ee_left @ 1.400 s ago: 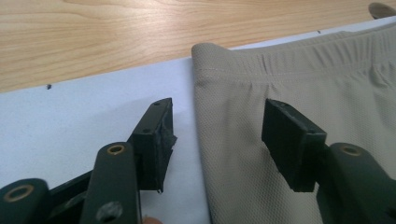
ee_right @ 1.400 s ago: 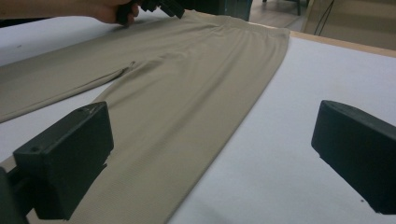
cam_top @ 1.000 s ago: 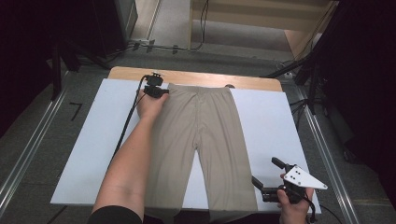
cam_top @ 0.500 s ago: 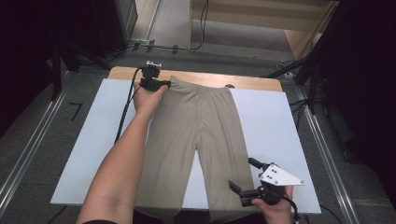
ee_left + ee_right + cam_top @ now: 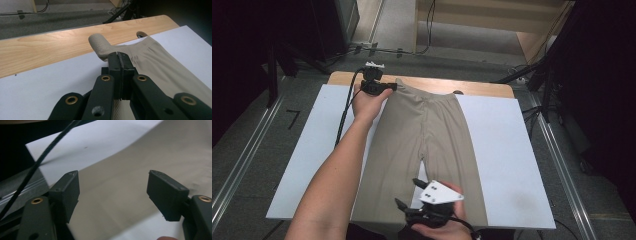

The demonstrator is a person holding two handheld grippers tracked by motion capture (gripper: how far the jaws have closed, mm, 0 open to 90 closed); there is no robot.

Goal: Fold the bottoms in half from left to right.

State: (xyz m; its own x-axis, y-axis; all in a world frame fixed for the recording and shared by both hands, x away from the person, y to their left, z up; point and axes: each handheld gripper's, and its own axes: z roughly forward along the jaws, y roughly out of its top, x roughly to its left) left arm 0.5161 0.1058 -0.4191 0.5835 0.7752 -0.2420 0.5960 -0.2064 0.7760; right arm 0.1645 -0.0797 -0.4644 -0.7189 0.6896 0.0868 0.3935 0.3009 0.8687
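Our left arm stretches far forward, and its left gripper [image 5: 388, 87] has its jaws clamped tight together. Our right hand [image 5: 439, 227] stays low and near, where the right gripper [image 5: 409, 192] has jaws parted, just been closing.

No readable text, label, brand or sign stands on anything here. The one mark is a dark stroke on the grey floor [image 5: 294, 119] left of the table in the high view, shaped somewhat like the numeral 7; whether it is a number or merely a piece of tape cannot be told.
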